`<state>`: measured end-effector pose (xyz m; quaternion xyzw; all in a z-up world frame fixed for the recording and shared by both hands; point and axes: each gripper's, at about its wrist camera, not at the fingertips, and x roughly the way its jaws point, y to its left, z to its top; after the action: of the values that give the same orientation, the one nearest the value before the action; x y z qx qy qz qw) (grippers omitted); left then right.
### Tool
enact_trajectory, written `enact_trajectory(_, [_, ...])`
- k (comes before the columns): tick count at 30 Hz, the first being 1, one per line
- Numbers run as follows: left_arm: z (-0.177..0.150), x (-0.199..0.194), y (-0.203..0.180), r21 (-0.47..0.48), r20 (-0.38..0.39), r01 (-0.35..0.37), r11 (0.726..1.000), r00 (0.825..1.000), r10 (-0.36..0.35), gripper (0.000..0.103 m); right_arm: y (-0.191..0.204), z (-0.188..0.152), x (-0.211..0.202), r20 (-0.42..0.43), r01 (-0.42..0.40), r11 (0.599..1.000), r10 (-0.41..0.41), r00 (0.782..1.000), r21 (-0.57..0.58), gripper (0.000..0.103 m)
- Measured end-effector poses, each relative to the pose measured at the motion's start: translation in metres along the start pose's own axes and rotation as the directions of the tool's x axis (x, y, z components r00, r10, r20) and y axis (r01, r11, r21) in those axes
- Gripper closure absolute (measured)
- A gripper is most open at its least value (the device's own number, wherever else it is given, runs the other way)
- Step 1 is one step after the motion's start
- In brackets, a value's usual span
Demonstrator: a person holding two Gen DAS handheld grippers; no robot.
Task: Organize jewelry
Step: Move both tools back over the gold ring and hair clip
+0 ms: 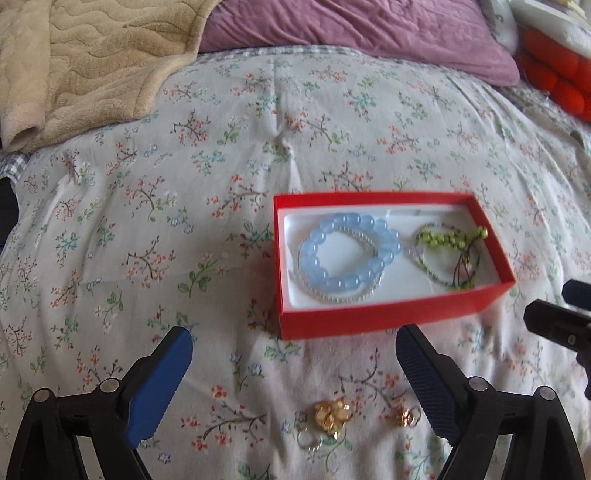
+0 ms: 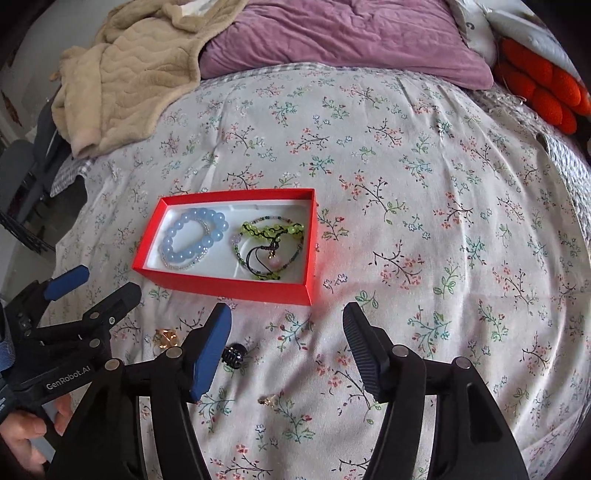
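Observation:
A red box (image 1: pixel 388 315) (image 2: pixel 236 286) lies on the floral bedspread, holding a blue bead bracelet (image 1: pixel 347 254) (image 2: pixel 194 236) and a green beaded string (image 1: pixel 448 254) (image 2: pixel 271 236). My left gripper (image 1: pixel 293 352) is open, just in front of the box. Between its fingers lie a gold earring cluster (image 1: pixel 332 415) and a smaller gold ring piece (image 1: pixel 406 417). My right gripper (image 2: pixel 288 334) is open, near the box's front right corner. A black hair claw (image 2: pixel 233 354) lies by its left finger, a small gold piece (image 2: pixel 267 400) lies between its fingers, and a gold earring (image 2: pixel 166 338) sits further left.
A beige blanket (image 1: pixel 92 62) (image 2: pixel 136 70) and a purple pillow (image 1: pixel 351 26) (image 2: pixel 343 37) lie at the far side of the bed. Orange plush (image 1: pixel 554 77) (image 2: pixel 539 92) sits far right. The left gripper (image 2: pixel 70 291) shows at the left of the right wrist view.

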<state>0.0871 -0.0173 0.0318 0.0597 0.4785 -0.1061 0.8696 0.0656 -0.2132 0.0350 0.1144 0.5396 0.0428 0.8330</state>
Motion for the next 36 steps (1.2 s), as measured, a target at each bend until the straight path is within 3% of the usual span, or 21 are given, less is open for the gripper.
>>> enact_trajectory(9, [-0.026,0.012,0.007,0.014,-0.124,0.026,1.0,0.992,-0.024,0.007,-0.003,-0.023,0.005,-0.048,0.062,0.996,-0.065,0.997,-0.063,0.026])
enact_trajectory(17, [-0.053,0.023,0.002,0.097,-0.19,0.041,0.994,0.982,-0.022,0.007,0.001,-0.051,0.021,-0.113,0.109,0.978,-0.13,0.985,-0.18,0.025])
enact_trajectory(29, [-0.092,0.034,0.002,0.216,-0.18,0.086,0.972,0.982,-0.047,0.007,-0.002,-0.094,0.048,-0.187,0.118,0.949,-0.178,0.966,-0.294,0.024])
enact_trajectory(36, [-0.104,0.039,0.006,0.233,-0.111,0.101,0.967,0.991,-0.077,0.001,-0.011,-0.106,0.054,-0.13,0.151,0.946,-0.195,0.972,-0.288,0.0])
